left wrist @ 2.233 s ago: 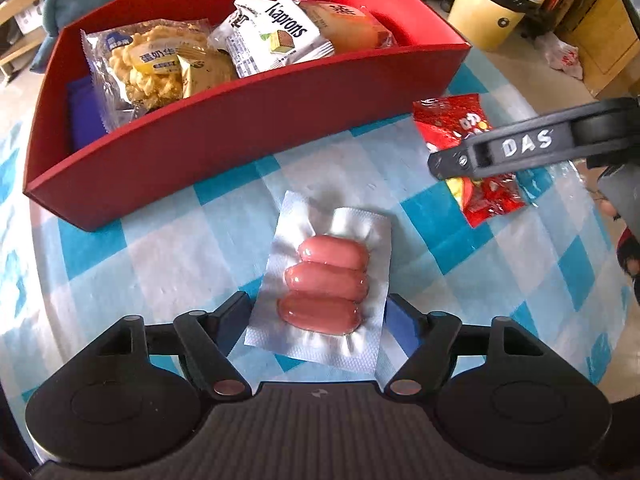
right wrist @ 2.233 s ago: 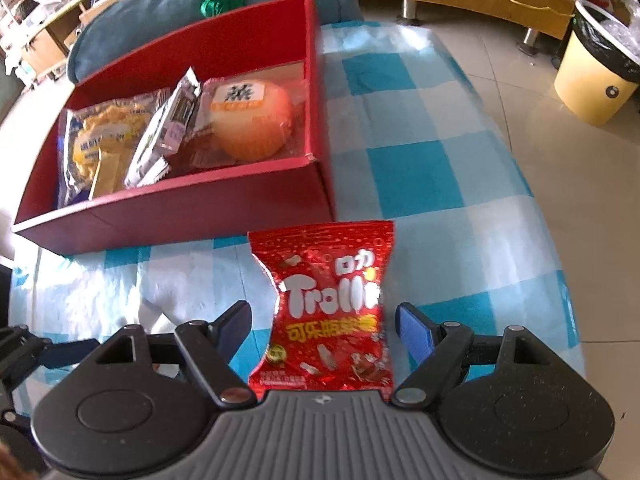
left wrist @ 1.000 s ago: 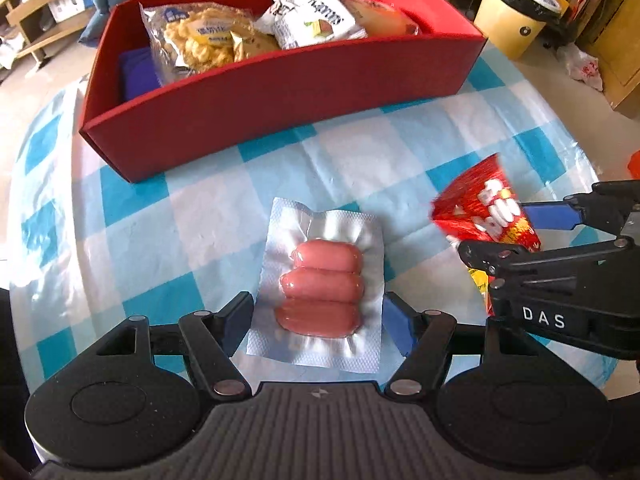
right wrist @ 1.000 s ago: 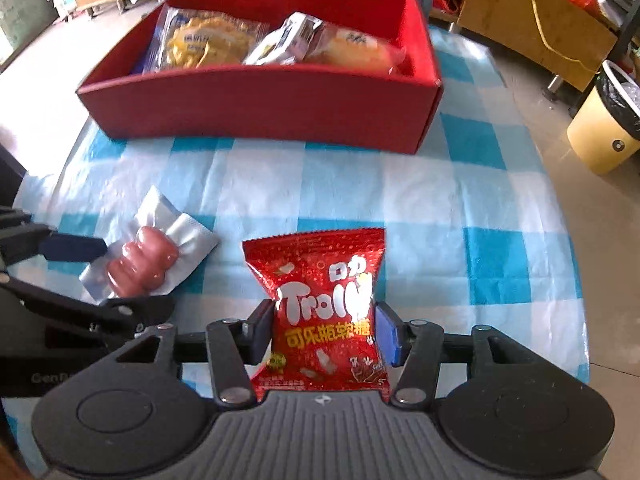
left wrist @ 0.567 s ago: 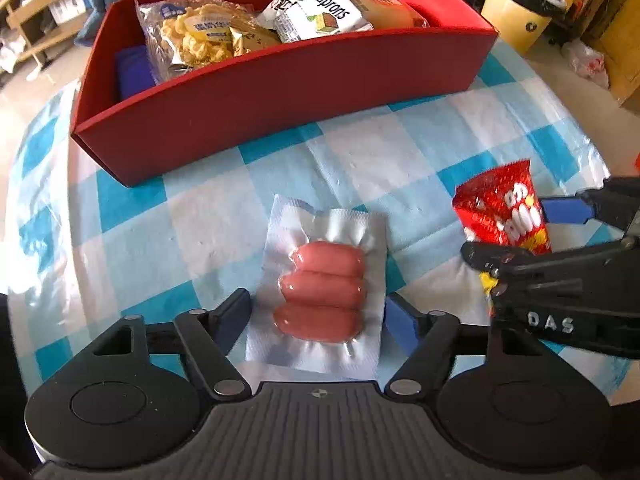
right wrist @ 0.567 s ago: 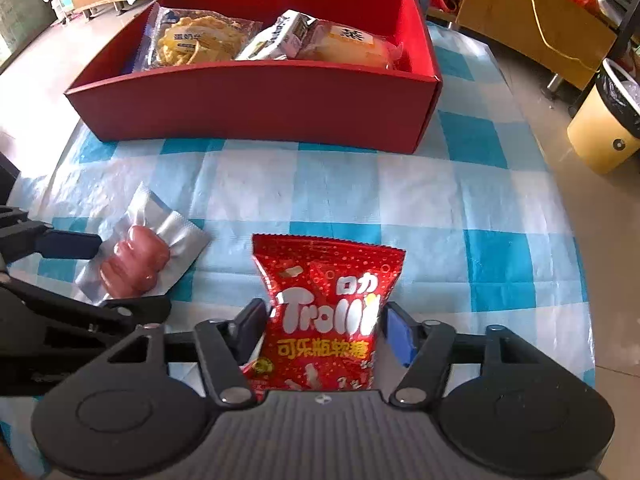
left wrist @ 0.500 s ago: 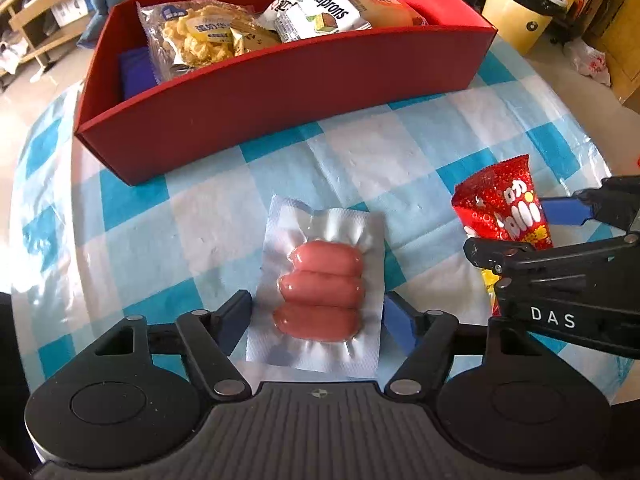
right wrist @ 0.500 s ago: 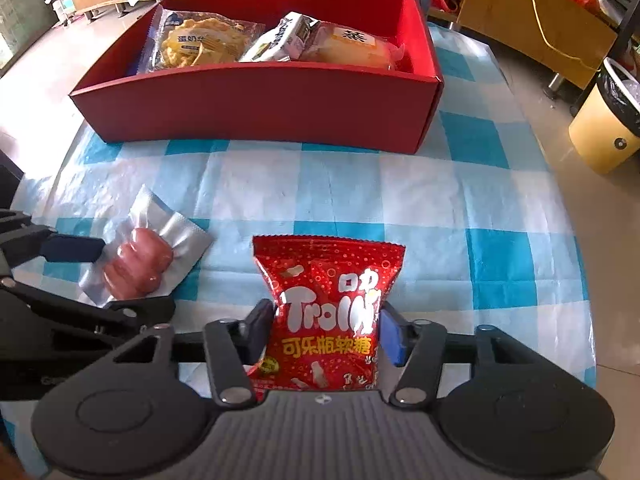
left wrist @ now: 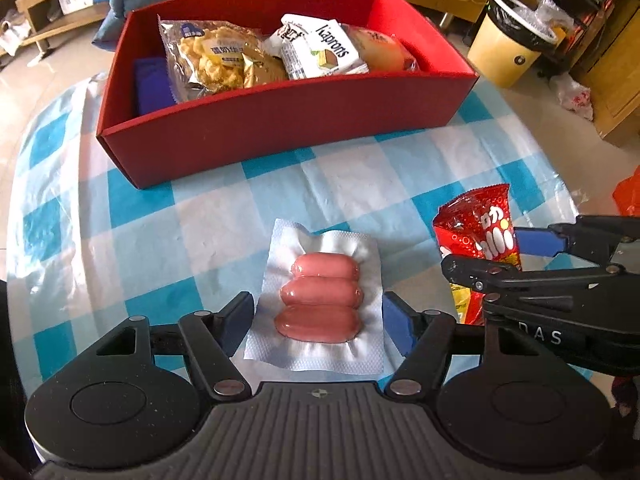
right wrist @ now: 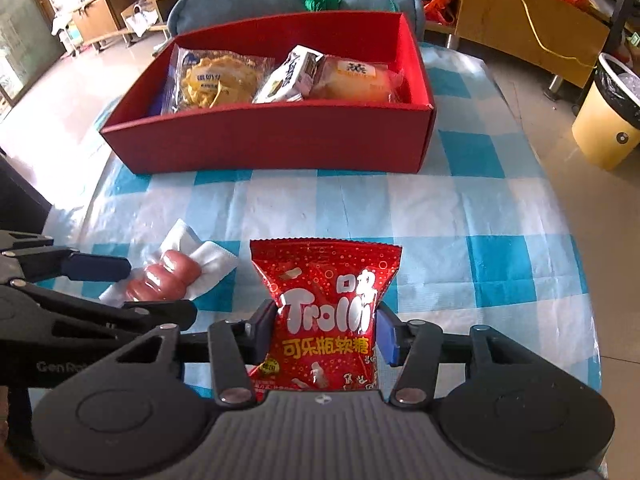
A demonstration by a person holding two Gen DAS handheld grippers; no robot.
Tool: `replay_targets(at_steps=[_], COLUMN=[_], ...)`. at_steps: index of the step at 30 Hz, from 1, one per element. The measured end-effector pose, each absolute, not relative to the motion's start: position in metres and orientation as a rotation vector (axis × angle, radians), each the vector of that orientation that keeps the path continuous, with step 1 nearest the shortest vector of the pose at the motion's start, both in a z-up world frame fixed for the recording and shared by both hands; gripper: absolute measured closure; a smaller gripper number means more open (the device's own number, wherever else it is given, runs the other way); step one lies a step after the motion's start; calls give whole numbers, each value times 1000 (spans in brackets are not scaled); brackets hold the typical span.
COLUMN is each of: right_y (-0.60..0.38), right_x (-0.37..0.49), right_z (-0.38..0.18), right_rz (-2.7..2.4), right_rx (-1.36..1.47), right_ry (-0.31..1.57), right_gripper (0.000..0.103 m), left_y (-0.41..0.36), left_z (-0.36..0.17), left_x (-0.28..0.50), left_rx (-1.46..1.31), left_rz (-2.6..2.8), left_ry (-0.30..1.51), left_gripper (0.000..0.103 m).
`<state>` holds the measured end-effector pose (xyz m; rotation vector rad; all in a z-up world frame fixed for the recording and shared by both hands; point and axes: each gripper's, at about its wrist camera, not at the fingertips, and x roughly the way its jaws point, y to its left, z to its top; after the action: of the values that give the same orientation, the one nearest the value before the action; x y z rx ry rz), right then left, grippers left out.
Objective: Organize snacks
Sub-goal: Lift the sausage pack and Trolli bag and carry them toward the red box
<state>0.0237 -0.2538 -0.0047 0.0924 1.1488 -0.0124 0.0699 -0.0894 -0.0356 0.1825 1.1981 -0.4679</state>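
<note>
Since 2.2 s ago: both snacks now ride higher relative to the checked blue-and-white tablecloth, and the red cardboard box sits farther ahead in both views. The right gripper's jaws were wide of the bag then; now they are closed in on it.

Right gripper: jaws clenched on the red foil Trolli gummy bag, pads at its lower sides, the foil pinched in at the waist. The bag stands upright, apparently lifted off the cloth.

Left gripper: jaws close against both edges of the flat silver vacuum pack of three pink sausages. Whether they actually pinch it, cannot tell; the right wrist view shows the pack tilted up between the fingers, which suggests a hold.

Box already holds a clear-wrapped yellow pastry, a white wafer packet and a wrapped orange bun.

Risks, judged:
- Thin pack edge could slip from the left pads in transit; grip is on film only.
- Slick foil bag may slide down or rotate.
- Both grippers close together, heading to one box: collision, or clipping the near wall.
- Box is crowded at the right end; a drop there may land on top and spill out.
</note>
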Motion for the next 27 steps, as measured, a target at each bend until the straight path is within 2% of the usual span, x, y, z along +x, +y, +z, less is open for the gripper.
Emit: replay_targets(at_steps=[27], right_y=[-279], right_x=[42], right_z=[58], right_rz=[-18], right_rx=[271], right_ry=[954], right_gripper=[58], left_y=[-91], left_z=[32], left_x=[91], left_rx=[20], left_rz=[-528], left_ry=[1029], left_gripper=[28])
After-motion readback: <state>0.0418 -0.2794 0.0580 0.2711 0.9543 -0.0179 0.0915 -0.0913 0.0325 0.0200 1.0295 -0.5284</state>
